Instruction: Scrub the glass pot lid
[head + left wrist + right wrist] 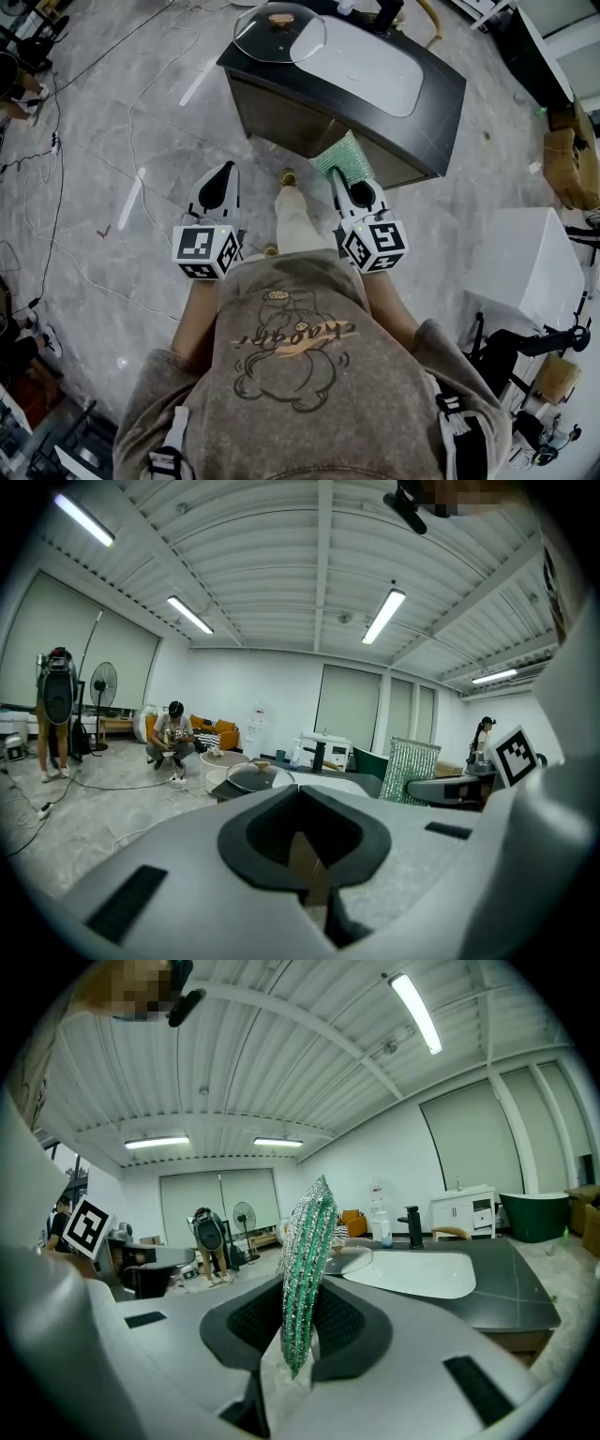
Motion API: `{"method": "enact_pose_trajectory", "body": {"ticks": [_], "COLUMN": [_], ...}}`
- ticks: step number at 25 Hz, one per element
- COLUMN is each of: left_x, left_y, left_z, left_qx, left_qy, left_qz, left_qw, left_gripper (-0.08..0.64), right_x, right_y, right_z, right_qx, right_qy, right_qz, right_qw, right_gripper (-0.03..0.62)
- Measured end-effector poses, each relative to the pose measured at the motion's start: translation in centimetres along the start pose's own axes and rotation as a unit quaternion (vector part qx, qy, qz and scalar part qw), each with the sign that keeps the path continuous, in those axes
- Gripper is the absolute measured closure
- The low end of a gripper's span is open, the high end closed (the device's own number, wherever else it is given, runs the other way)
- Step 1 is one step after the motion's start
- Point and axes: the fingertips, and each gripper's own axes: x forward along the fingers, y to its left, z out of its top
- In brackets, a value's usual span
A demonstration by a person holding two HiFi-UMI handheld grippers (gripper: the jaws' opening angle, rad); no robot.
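Right hand-held gripper [298, 1335] clamps green scouring pad [307, 1251].

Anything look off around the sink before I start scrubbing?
The glass pot lid sits at the counter's left corner, apparently hanging past the edge and overlapping the sink rim, so it could tip. Nothing looks spilled or broken.

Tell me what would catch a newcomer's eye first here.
The glittery green scrub pad stands out first, clamped upright in the right gripper. Next comes the glass pot lid, lying at the left end of the dark counter, beside the white sink. The left gripper is shut and empty.
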Motion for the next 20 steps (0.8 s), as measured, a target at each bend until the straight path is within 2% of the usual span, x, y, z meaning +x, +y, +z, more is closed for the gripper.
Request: {"method": "enact_pose_trajectory", "body": {"ticks": [12, 20], "left_x": [10.1, 17.3], "left_y": [4.6, 7.1], "left_z": [3.3, 6.6], "left_qx": [-0.003, -0.003], "left_qy": [0.002, 0.001], "left_qz": [-0.007, -0.003], "left_qw": [1.0000, 1.0000], "left_gripper": [0.551, 0.551], "right_x": [9.9, 16.2], "right_y": [-5.2, -8.9], "right_z": [3.5, 6.8], "right_qx": [0.005, 0.003], "right_qy": [0.004, 0.010], "right_qz": [-0.006, 0.008], "right_qw": [1.000, 1.000], "right_gripper": [0.505, 0.505]}}
